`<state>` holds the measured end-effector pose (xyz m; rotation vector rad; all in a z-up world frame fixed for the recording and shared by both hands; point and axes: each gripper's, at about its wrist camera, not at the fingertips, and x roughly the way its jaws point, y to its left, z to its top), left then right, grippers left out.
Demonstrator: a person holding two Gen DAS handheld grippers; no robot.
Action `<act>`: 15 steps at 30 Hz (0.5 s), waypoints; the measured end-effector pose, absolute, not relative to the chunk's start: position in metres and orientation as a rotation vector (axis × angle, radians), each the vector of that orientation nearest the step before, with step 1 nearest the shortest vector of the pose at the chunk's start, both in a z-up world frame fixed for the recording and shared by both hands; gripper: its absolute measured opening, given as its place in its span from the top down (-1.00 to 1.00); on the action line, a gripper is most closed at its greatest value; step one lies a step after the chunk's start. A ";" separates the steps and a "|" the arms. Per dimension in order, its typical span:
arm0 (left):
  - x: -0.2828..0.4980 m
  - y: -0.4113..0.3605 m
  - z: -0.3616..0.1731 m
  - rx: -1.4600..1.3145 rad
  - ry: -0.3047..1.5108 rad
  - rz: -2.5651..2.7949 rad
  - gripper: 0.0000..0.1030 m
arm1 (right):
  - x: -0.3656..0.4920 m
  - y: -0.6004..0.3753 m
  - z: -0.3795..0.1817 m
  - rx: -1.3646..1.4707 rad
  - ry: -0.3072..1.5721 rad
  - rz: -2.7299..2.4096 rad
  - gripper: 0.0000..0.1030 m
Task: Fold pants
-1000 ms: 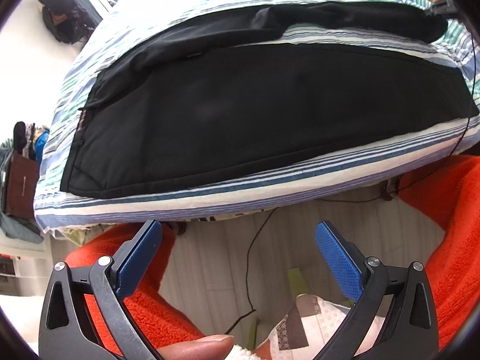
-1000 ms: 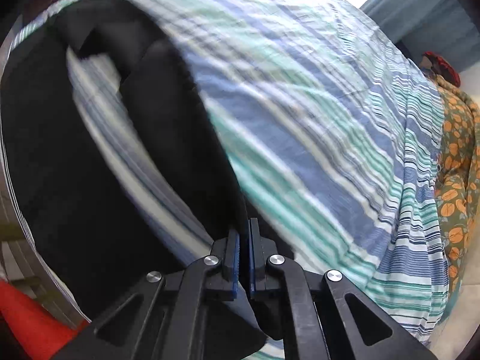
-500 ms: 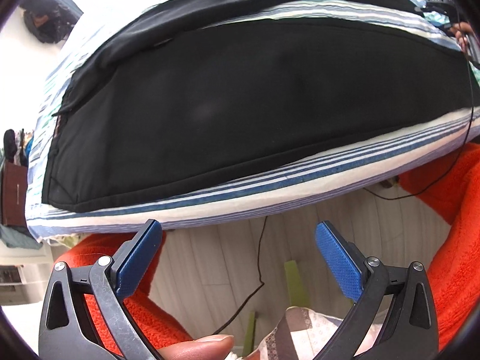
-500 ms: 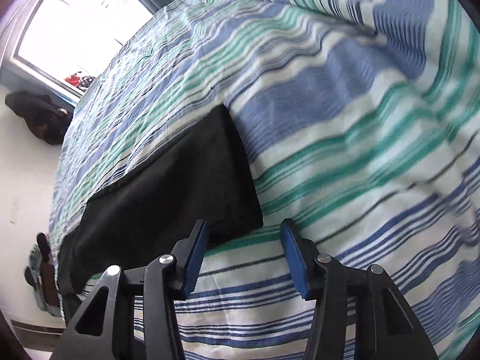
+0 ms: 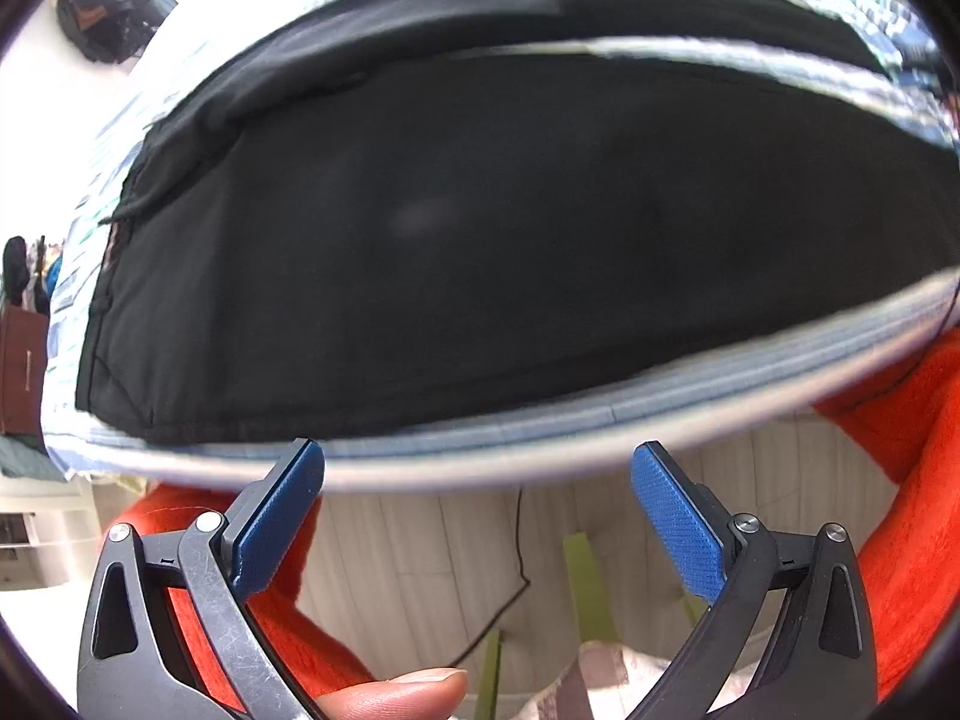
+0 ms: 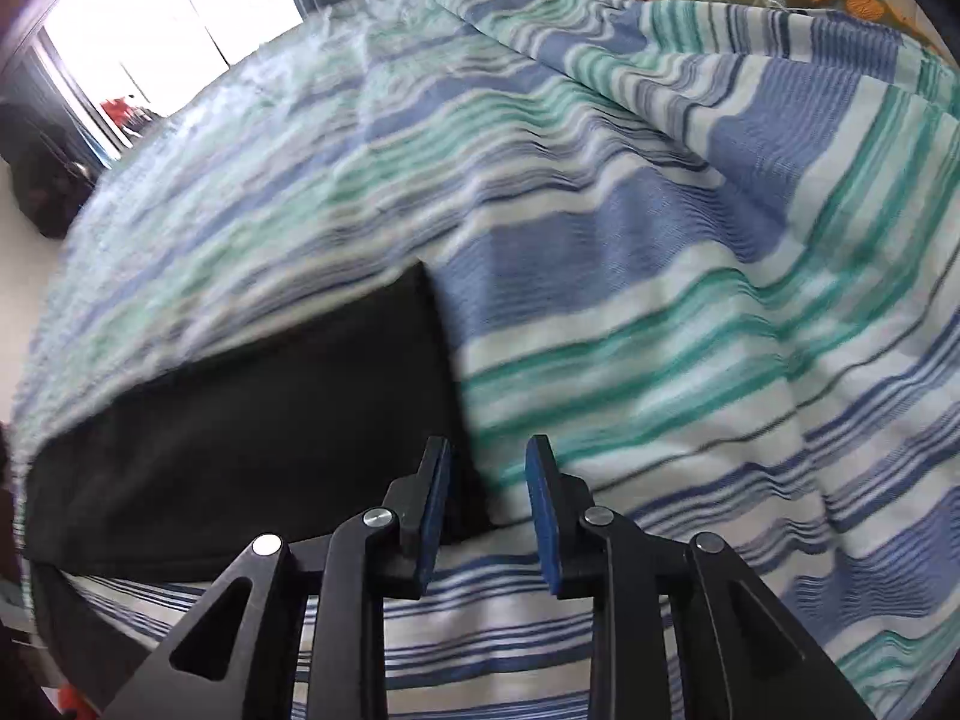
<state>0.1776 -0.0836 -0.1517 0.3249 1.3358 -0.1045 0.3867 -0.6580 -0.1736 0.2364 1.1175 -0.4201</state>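
On the bed: black pants (image 5: 480,228) are lying flat across a striped bedspread (image 6: 630,252), close to its near edge.
Pants layout: one leg is lying behind the other, with a strip of bedspread showing between them in the left wrist view.
Hem end: the pants' end (image 6: 438,360) is sitting just ahead of the right gripper.
Left gripper (image 5: 478,480): it is hanging wide open and empty just off the bed's edge, above pale floor (image 5: 420,552).
Right gripper (image 6: 487,480): its jaws have just been closing and are standing partly open; the hem corner is lying between them, but the pads are not pressing on it.
Person: a thumb (image 5: 390,696) is showing at the left gripper's base, orange fabric (image 5: 900,480) on both sides.
Cable: a dark cord (image 5: 516,570) is trailing over the floor.
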 end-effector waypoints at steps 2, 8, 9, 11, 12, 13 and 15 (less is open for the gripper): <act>0.217 -0.077 -0.139 0.287 1.252 -0.070 -0.99 | 0.371 -0.644 -0.161 0.224 1.018 -0.467 0.24; 0.375 -0.061 -0.125 0.114 0.903 0.107 -0.99 | 0.351 -0.533 -0.128 0.319 0.723 -0.267 -0.58; 0.398 -0.060 -0.139 0.116 0.889 0.146 -0.99 | 0.348 -0.516 -0.130 0.319 0.690 -0.226 -0.58; 0.435 -0.054 -0.188 0.180 0.995 0.242 -0.99 | 0.345 -0.487 -0.138 0.290 0.636 -0.189 -0.59; 0.444 -0.050 -0.215 0.194 1.047 0.229 -0.99 | 0.345 -0.475 -0.146 0.265 0.634 -0.190 -0.62; 0.443 -0.045 -0.220 0.170 0.995 0.202 -0.99 | 0.347 -0.466 -0.155 0.244 0.653 -0.193 -0.73; 0.440 -0.042 -0.216 0.148 0.947 0.197 -0.99 | 0.358 -0.459 -0.170 0.233 0.721 -0.162 -0.75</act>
